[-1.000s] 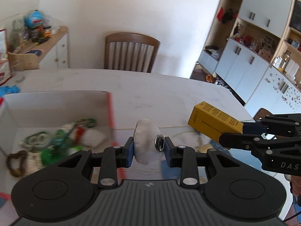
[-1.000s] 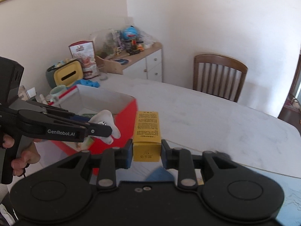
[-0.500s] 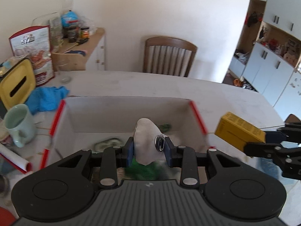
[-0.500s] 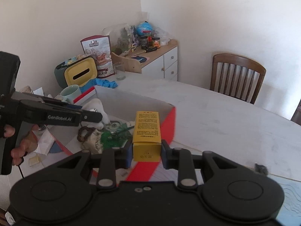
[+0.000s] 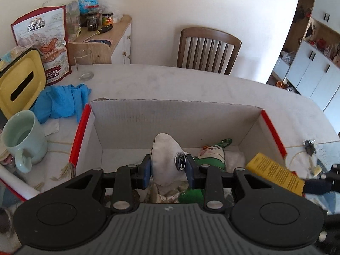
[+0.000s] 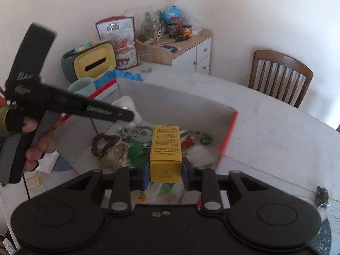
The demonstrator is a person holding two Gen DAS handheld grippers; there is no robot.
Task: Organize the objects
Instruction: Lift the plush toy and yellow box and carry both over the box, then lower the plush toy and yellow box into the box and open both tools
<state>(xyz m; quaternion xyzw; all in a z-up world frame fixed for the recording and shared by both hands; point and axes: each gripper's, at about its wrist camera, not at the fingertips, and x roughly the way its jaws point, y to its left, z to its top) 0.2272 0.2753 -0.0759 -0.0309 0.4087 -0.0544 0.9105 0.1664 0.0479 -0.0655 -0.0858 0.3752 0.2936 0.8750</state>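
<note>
While both hang over the box (image 5: 174, 114) | left hand-held gripper (image 5: 168, 168) clamps white pouch (image 5: 164, 157) | right hand-held gripper (image 6: 165, 171) clamps yellow carton (image 6: 166, 146)

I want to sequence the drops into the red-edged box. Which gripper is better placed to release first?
Left, probably. The left gripper holds the white plush toy well inside the cardboard box, above the items already there. The right gripper holds the yellow carton nearer the box's front edge.

Left claw (image 5: 168, 168) tilts downward, its jaws clamped on something white between the pads. A bare hand (image 6: 31, 146) grips its handle. Right claw (image 6: 165, 171) is likewise clamped; its hand seems out of view.
</note>
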